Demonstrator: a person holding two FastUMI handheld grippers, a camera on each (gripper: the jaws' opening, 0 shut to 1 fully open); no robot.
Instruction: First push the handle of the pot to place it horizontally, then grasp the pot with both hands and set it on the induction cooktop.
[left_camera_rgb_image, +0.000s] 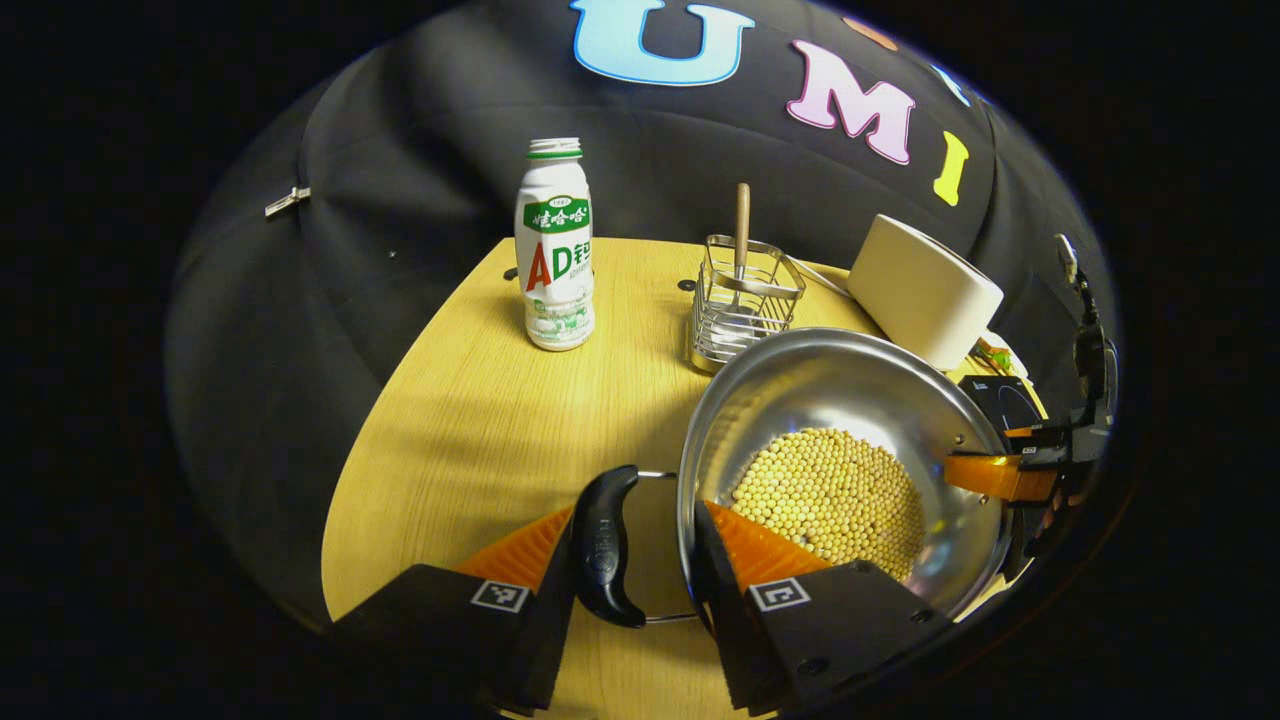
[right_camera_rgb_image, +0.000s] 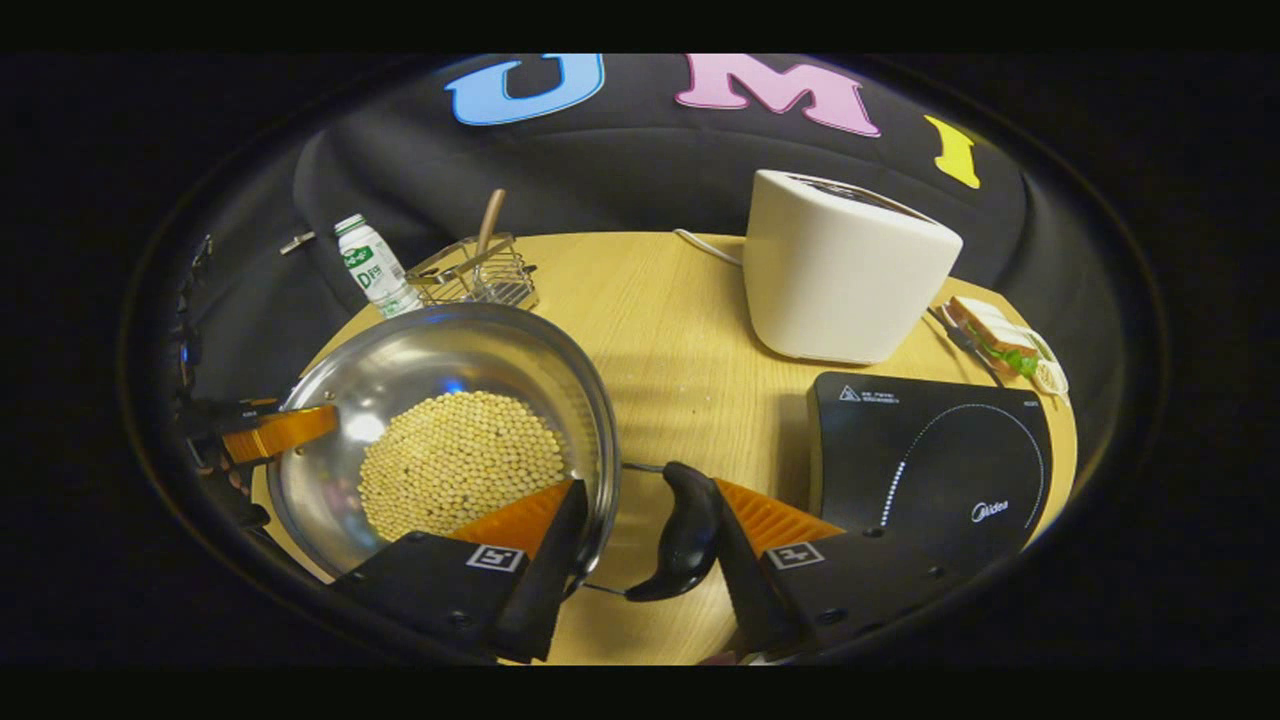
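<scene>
A steel pot (left_camera_rgb_image: 830, 390) holding soybeans (left_camera_rgb_image: 830, 495) sits over the wooden table's near side. My left gripper (left_camera_rgb_image: 640, 520) is shut on it: one finger presses the black side handle (left_camera_rgb_image: 603, 545) and the other lies against the inner wall. In the right gripper view, my right gripper (right_camera_rgb_image: 648, 495) clamps the pot (right_camera_rgb_image: 420, 350) the same way at the opposite black handle (right_camera_rgb_image: 685, 540). Each view shows the other gripper's finger (left_camera_rgb_image: 985, 475) (right_camera_rgb_image: 285, 430) at the far rim. The black induction cooktop (right_camera_rgb_image: 930, 450) lies to the right of the pot. I cannot tell if the pot touches the table.
A white toaster (right_camera_rgb_image: 840, 270) stands behind the cooktop, with a sandwich (right_camera_rgb_image: 1000, 340) at the table's right edge. A drink bottle (left_camera_rgb_image: 555, 250) and a wire rack (left_camera_rgb_image: 745, 300) holding a wooden-handled utensil stand at the back. Bare table (left_camera_rgb_image: 470, 420) stretches left of the pot.
</scene>
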